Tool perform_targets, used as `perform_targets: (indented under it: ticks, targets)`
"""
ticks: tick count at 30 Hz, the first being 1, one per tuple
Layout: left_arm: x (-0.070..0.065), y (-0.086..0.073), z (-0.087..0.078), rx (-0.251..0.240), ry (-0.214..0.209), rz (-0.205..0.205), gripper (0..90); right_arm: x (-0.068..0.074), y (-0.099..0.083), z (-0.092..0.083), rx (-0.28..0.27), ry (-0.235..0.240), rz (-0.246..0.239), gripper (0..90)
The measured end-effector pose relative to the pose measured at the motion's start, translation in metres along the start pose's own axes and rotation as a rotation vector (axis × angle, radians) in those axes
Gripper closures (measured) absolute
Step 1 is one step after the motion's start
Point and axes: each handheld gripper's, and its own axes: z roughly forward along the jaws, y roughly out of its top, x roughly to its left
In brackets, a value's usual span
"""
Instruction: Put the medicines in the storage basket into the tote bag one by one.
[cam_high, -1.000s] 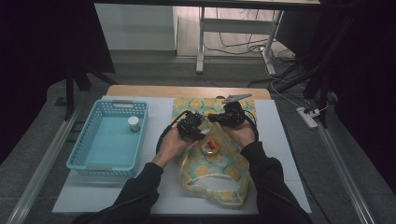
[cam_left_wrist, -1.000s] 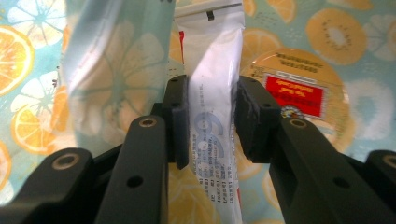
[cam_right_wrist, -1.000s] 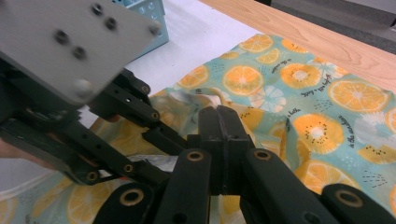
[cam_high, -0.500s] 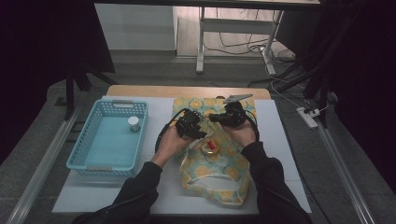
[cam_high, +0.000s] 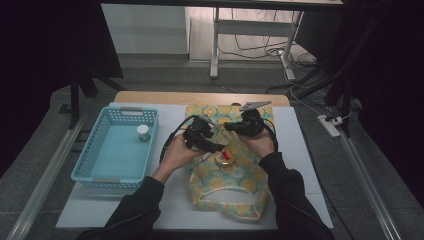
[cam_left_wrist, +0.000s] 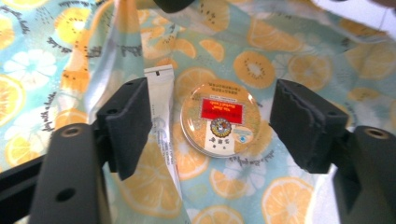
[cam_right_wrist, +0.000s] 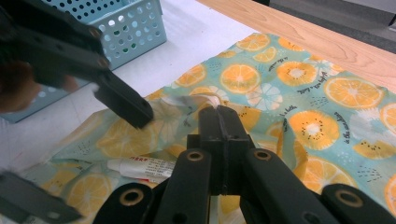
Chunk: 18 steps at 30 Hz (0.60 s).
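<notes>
Left gripper (cam_left_wrist: 212, 126), fingers just spreading, above round tin (cam_left_wrist: 219, 119) on fruit-print bag (cam_high: 227, 187); right gripper (cam_right_wrist: 219, 122) fingers pinching bag's cloth.

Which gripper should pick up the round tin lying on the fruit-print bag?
Left, probably. The left gripper has just been opening, its jaws either side of the round tin without touching it. The right gripper is shut, apparently pinching the bag's fabric.

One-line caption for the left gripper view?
Open left gripper poised over a round tin and white tube on citrus-print cloth.
</notes>
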Motion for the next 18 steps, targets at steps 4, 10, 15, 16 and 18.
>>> perform_targets:
  ticks: [4, 10, 15, 16, 18]
  targets:
    - [0.001, -0.004, -0.015, -0.008, 0.000, -0.008, 22.5, 0.000, 0.000, -0.001, 0.001, 0.001, -0.001, 90.0]
    - [0.010, -0.015, -0.037, -0.028, 0.011, -0.016, 13.7, 0.000, -0.001, -0.002, 0.001, -0.001, 0.000, 90.0]
    - [0.018, -0.026, -0.056, -0.043, 0.071, -0.028, 7.7, -0.001, -0.003, -0.002, 0.003, -0.001, 0.003, 90.0]
    - [0.021, -0.029, -0.059, -0.043, 0.081, -0.031, 7.1, -0.001, -0.003, -0.001, 0.004, -0.001, 0.002, 90.0]
    - [0.026, -0.034, -0.065, -0.044, 0.089, -0.039, 6.5, -0.001, -0.004, -0.001, 0.006, -0.001, 0.006, 90.0]
